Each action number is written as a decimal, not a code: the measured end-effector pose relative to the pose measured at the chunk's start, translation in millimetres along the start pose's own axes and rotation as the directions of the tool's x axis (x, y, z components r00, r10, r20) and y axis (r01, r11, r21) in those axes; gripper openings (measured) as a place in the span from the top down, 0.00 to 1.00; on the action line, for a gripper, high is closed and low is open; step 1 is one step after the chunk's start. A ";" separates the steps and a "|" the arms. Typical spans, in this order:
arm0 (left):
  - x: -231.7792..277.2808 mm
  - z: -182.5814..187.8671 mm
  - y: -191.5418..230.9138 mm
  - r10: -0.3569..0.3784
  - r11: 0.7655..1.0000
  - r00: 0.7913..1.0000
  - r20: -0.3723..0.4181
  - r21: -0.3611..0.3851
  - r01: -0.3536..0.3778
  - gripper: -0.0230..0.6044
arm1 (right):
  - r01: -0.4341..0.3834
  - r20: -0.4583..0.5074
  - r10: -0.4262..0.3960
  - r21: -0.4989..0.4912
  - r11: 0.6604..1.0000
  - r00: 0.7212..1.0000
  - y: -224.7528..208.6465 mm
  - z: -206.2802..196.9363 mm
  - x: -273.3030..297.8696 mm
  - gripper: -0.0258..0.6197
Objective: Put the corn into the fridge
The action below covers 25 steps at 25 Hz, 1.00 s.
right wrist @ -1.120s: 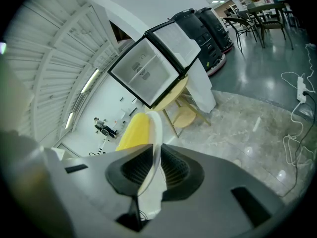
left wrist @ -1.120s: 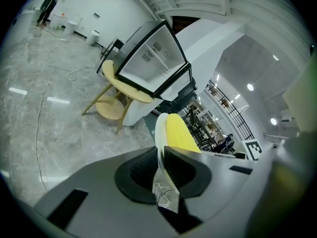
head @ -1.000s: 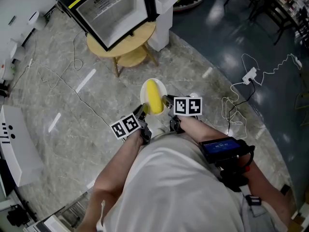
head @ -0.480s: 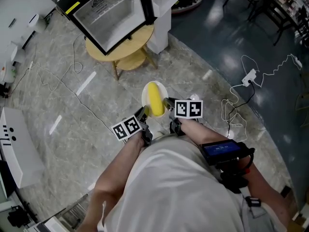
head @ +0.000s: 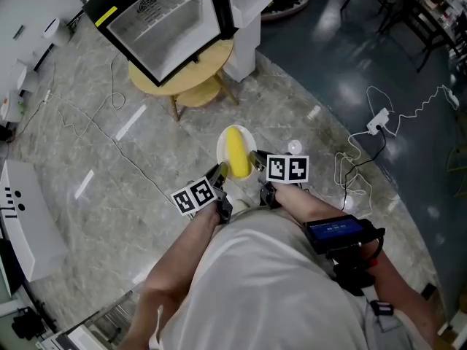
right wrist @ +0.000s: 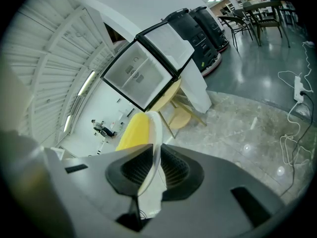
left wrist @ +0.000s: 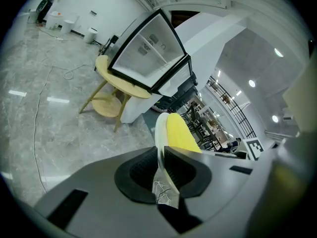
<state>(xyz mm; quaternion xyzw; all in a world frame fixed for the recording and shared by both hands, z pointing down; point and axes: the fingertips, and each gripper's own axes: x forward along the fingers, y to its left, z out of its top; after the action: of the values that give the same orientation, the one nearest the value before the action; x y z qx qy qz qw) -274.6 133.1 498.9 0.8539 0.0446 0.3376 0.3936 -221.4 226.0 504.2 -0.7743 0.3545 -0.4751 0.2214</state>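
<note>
A yellow corn (head: 236, 152) lies on a white plate (head: 222, 146), held in the air over the floor in front of me. My left gripper (head: 217, 173) is shut on the plate's left rim (left wrist: 160, 133), with the corn (left wrist: 181, 133) just past the jaws. On the opposite rim (right wrist: 155, 138) my right gripper (head: 253, 160) is shut too, the corn (right wrist: 132, 130) lying to the left of its jaws. The small fridge (head: 162, 17) with a glass door stands ahead on a round wooden table (head: 193, 73), also seen as the fridge (left wrist: 148, 58) and the fridge (right wrist: 143, 68).
A white cabinet (head: 246, 28) stands right of the table. Cables (head: 109, 130) run over the marble floor on the left. A power strip (head: 377, 114) with a white cord lies on the dark floor at right. Chairs (right wrist: 257, 14) stand far right.
The plate with the corn and both grippers have drifted slightly down and right in the head view; the fridge has stayed near the top. The grip on the plate is unchanged.
</note>
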 end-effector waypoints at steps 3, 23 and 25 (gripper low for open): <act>-1.3 -8.3 1.9 -0.004 1.000 1.000 -0.008 0.002 0.004 0.89 | 0.008 0.002 -0.008 0.000 1.000 1.000 -3.4 -8.0 -2.3 0.89; 44.6 15.8 -10.4 -0.009 1.000 0.999 0.050 -0.024 0.010 0.89 | -0.021 -0.003 0.021 -0.084 0.996 1.000 -24.9 43.9 9.5 0.89; 59.5 25.9 -14.9 0.005 1.000 0.999 0.049 -0.031 -0.003 0.89 | -0.026 -0.014 0.025 -0.083 0.996 1.000 -32.5 61.3 14.7 0.89</act>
<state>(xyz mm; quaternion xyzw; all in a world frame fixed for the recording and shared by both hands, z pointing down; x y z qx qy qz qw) -210.2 147.0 508.6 0.8558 0.0280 0.3178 0.4072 -151.3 236.3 507.3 -0.7753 0.3852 -0.4620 0.1927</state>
